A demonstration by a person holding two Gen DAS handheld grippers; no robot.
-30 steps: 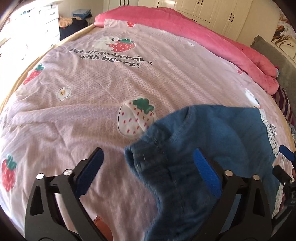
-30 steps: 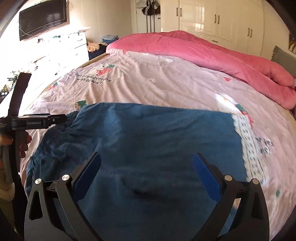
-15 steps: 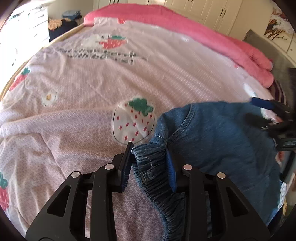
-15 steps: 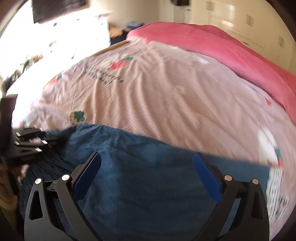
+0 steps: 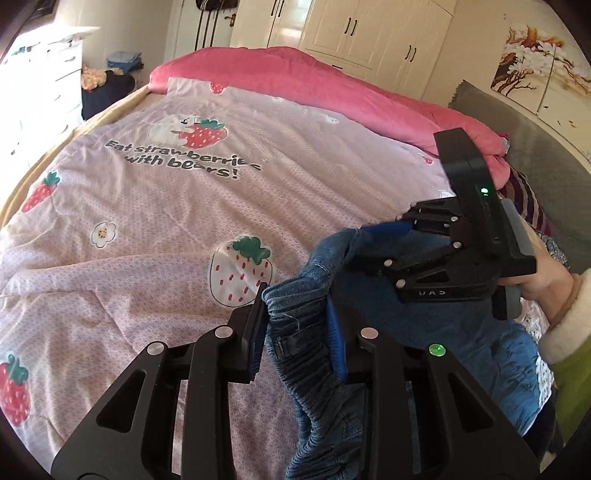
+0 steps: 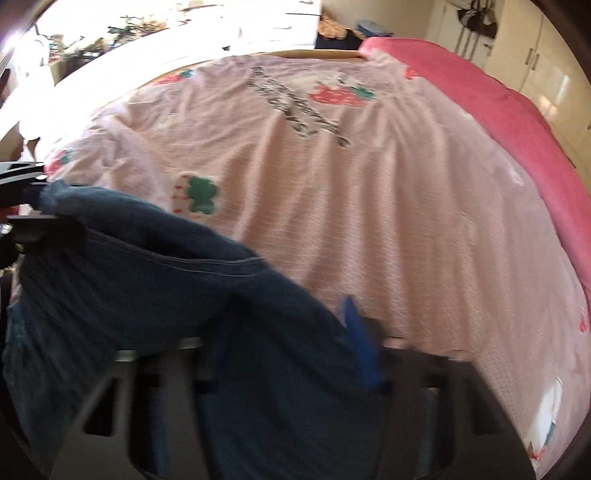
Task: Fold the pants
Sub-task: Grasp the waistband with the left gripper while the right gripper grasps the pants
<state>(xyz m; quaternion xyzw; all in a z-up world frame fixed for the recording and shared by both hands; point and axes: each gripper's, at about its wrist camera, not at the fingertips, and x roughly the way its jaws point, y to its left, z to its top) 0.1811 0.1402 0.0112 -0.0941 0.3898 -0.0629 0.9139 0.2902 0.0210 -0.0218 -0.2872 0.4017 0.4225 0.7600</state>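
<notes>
- The left gripper [image 5: 297, 336] is nearest in its own view; its jaws are closing, and the blue pads press from both sides on the gathered elastic waistband of the blue denim pants [image 5: 317, 373].
- The pants rise from the pink strawberry bedsheet [image 5: 155, 206] where the gripper pinches them, and the rest of the cloth hangs down and to the right of the waistband.
- Just behind the waistband, the right gripper [image 5: 373, 236] comes in from the right side, held by a hand [image 5: 543, 280] in a white cuff. Its jaws are closing, with an edge of the same pants between the pads.
- In the right wrist view the picture is blurred; denim [image 6: 184, 295] covers the jaws and only one blue pad [image 6: 360, 347] shows.
- Far behind the pants, a pink quilt [image 5: 295, 77] lies along the far edge of the bedsheet, and white wardrobes [image 5: 354, 29] stand beyond it.
</notes>
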